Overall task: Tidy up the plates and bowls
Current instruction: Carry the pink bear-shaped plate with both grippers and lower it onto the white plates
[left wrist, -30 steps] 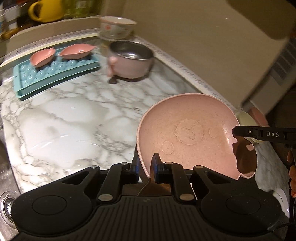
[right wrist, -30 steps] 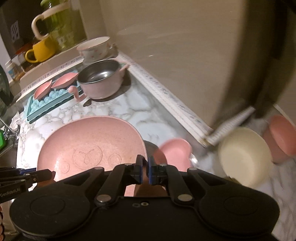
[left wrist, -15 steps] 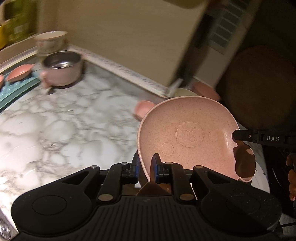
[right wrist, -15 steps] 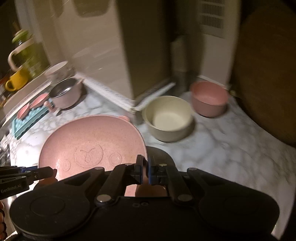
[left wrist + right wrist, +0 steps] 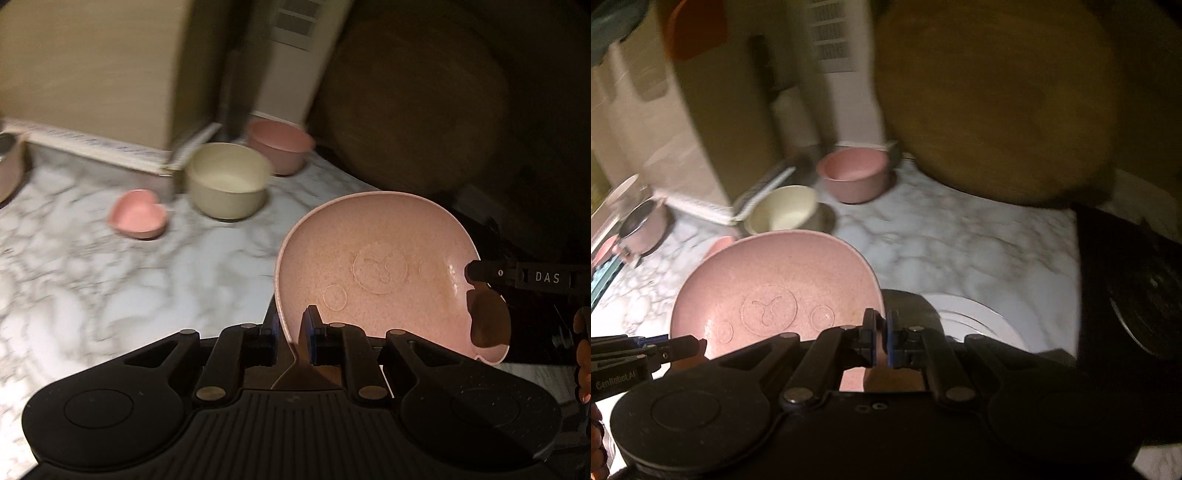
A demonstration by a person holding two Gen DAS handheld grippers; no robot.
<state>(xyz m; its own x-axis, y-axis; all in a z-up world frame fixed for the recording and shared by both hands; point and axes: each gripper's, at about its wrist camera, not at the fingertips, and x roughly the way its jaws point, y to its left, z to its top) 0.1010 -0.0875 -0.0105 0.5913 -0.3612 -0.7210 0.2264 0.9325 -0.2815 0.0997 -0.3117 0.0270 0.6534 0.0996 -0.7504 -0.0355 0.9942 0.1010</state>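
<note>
Both grippers hold a pink plate (image 5: 376, 273) with a bear face pressed into it above the marble counter (image 5: 110, 288). My left gripper (image 5: 291, 319) is shut on its near left rim. My right gripper (image 5: 881, 321) is shut on the opposite rim of the same plate (image 5: 775, 288); in the left wrist view its finger (image 5: 480, 271) reaches in from the right. Beyond the plate stand a cream bowl (image 5: 227, 181), a pink bowl (image 5: 280, 146) and a small pink heart dish (image 5: 138, 214). In the right wrist view the cream bowl (image 5: 783, 214) and the pink bowl (image 5: 855, 175) sit by the wall.
A white plate (image 5: 979, 321) lies on the counter under my right gripper. A big round wooden board (image 5: 997, 99) leans at the back right. A dark hob (image 5: 1137, 295) borders the counter on the right. A pink pot (image 5: 644, 225) stands far left.
Both grippers have carried the plate to the right along the counter. The blue tray and the pot slid off to the left; the cream and pink bowls and the wooden board came into view.
</note>
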